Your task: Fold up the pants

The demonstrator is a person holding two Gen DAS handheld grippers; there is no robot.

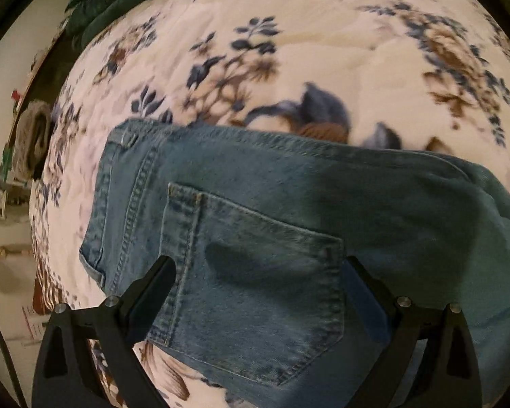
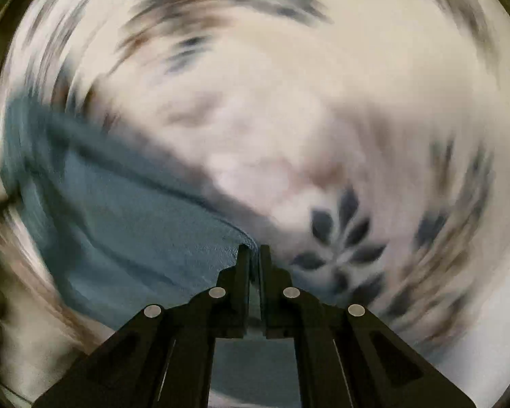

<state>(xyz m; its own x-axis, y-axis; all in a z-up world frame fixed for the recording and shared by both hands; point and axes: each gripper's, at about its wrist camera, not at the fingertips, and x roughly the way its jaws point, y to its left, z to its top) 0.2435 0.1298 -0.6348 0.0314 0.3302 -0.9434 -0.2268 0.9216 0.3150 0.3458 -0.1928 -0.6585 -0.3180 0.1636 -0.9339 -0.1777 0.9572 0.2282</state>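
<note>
Now the pants (image 1: 289, 238), made of blue denim, lie on a bed cover (image 1: 323, 51) that is white with blue and brown flowers. In the left wrist view the seat part is on top, and a back pocket (image 1: 255, 289) with its stitched seams faces up. The left gripper (image 1: 258, 265) points down at this pocket with its jaws spread wide, one finger (image 1: 153, 292) at the left side of the pocket and the other at its right side; the pads do not press the cloth. At the top left corner of this view a dark green cloth (image 1: 102, 0) lies on the bed. The right wrist view is strongly blurred. There the right gripper (image 2: 255, 251) has its jaws pressed almost together, and a thin edge of the denim (image 2: 136, 221) sits between the tips, so it pinches the pants at that edge. The rest of the denim spreads to the left of this gripper, over the flowered cover (image 2: 323, 102).
</note>
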